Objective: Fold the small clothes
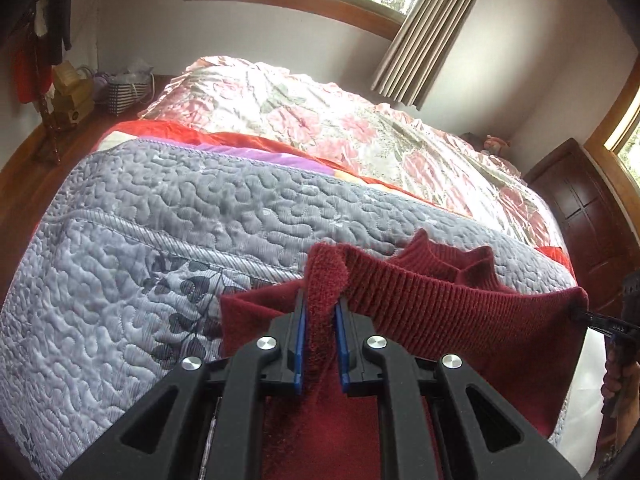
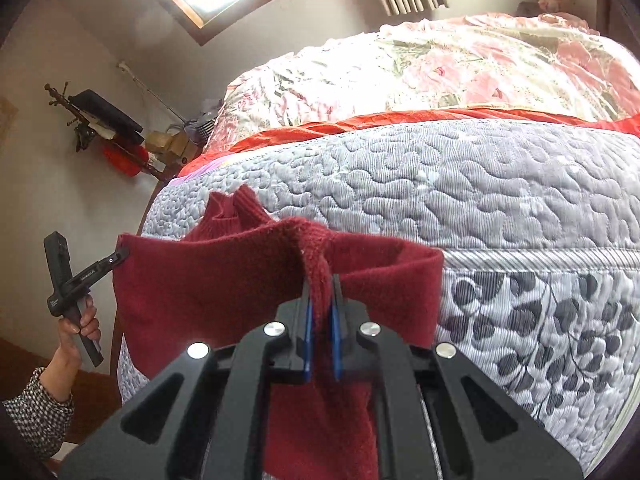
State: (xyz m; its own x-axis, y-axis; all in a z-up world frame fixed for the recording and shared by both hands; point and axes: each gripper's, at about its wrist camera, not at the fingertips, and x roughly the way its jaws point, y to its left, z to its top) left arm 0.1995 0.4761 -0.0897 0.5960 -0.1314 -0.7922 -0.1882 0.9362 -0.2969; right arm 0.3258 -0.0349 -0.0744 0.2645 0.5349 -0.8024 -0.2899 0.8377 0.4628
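A dark red knit sweater point(image 1: 440, 300) hangs stretched between both grippers over the near part of the bed, its ribbed collar point(image 1: 444, 258) standing up on the far side. My left gripper point(image 1: 320, 300) is shut on a bunched fold of the sweater's top edge. At the right edge of that view, the right gripper point(image 1: 584, 314) pinches the other corner. In the right wrist view my right gripper point(image 2: 320, 280) is shut on the sweater point(image 2: 208, 280), and the left gripper point(image 2: 118, 258), held by a hand point(image 2: 80, 328), pinches the far left corner.
A grey quilted bedspread point(image 1: 180, 208) with a leaf print covers the near part of the bed; a pink floral cover point(image 1: 320, 112) lies beyond it. A dark wooden cabinet point(image 1: 588, 216) stands at the right. A coat rack and bags point(image 1: 72, 92) stand at the left wall.
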